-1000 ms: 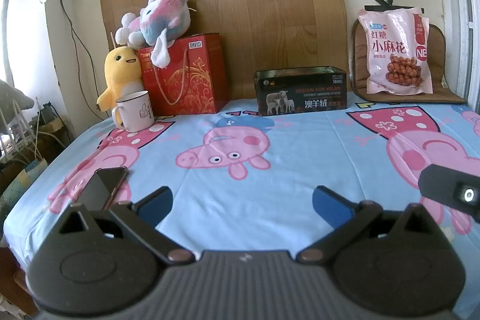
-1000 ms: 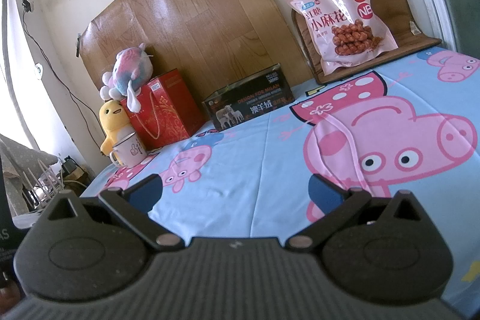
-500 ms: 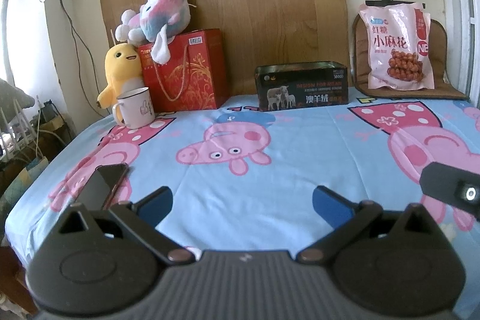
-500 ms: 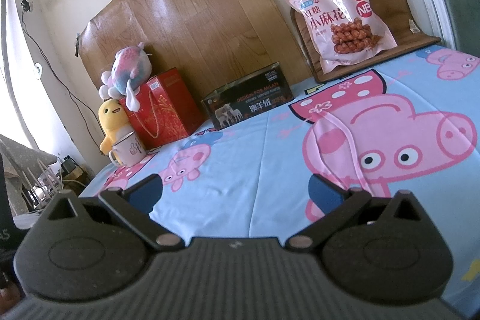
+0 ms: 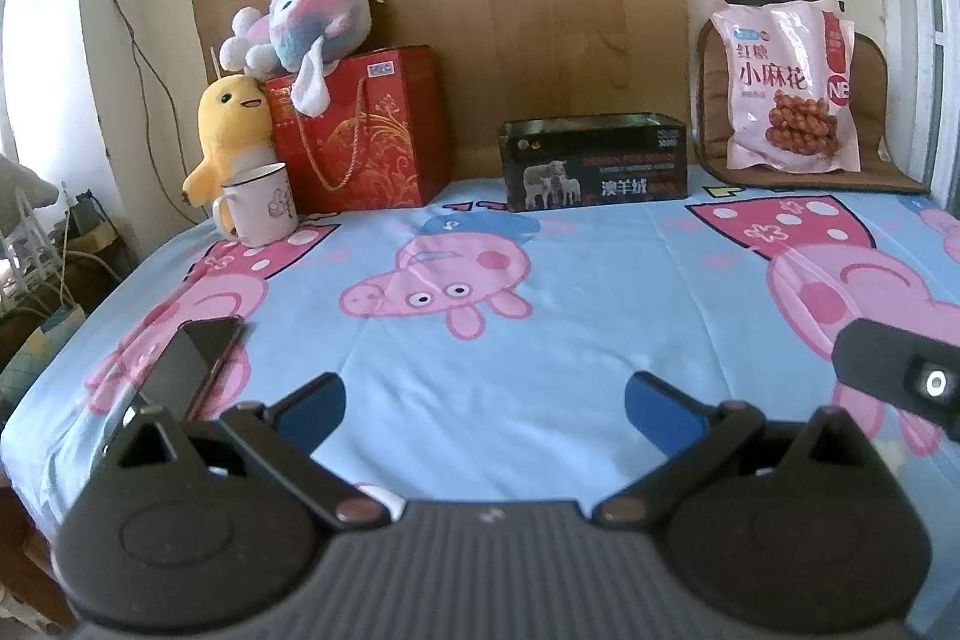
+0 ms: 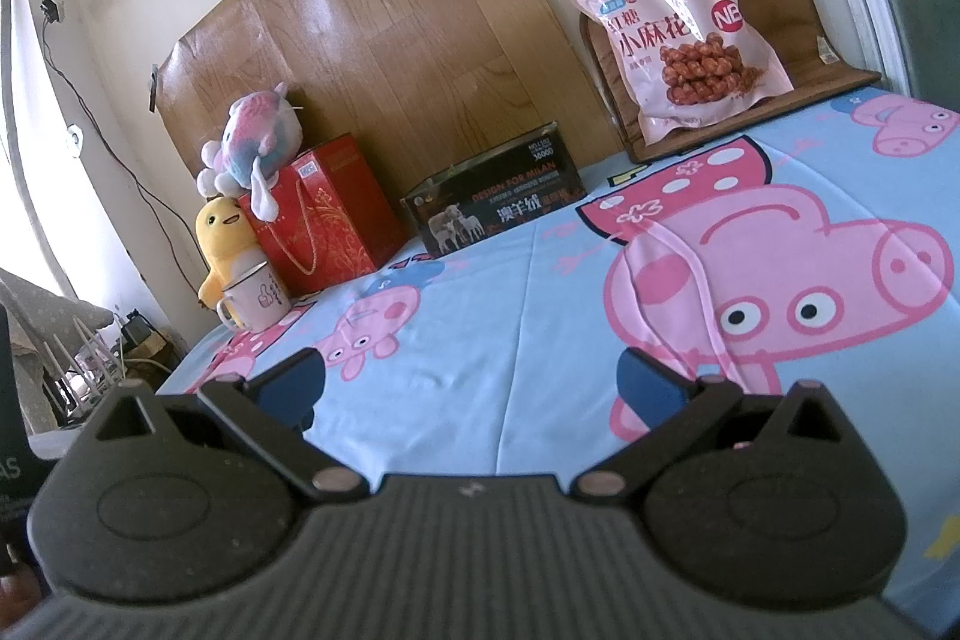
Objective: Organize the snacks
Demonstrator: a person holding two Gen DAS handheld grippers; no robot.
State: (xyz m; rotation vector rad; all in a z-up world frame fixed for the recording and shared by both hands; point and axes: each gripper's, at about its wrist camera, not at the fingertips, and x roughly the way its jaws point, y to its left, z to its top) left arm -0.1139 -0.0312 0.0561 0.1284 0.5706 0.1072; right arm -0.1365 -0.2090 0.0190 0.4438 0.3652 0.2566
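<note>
Both grippers, left gripper (image 5: 485, 403) and right gripper (image 6: 468, 383), gape empty; snack bag (image 5: 786, 87) at 1 o'clock looks light, crinkly, slippery; pinch top seam.

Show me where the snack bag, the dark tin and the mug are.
snack bag (image 5: 786, 88): left wrist view, middle of the front.
dark tin (image 5: 594, 166): left wrist view, front wall.
mug (image 6: 258, 301): right wrist view, its side.

Left view — slight drop and pull-back, snack bag (image 5: 787, 87) lower in frame.
</note>
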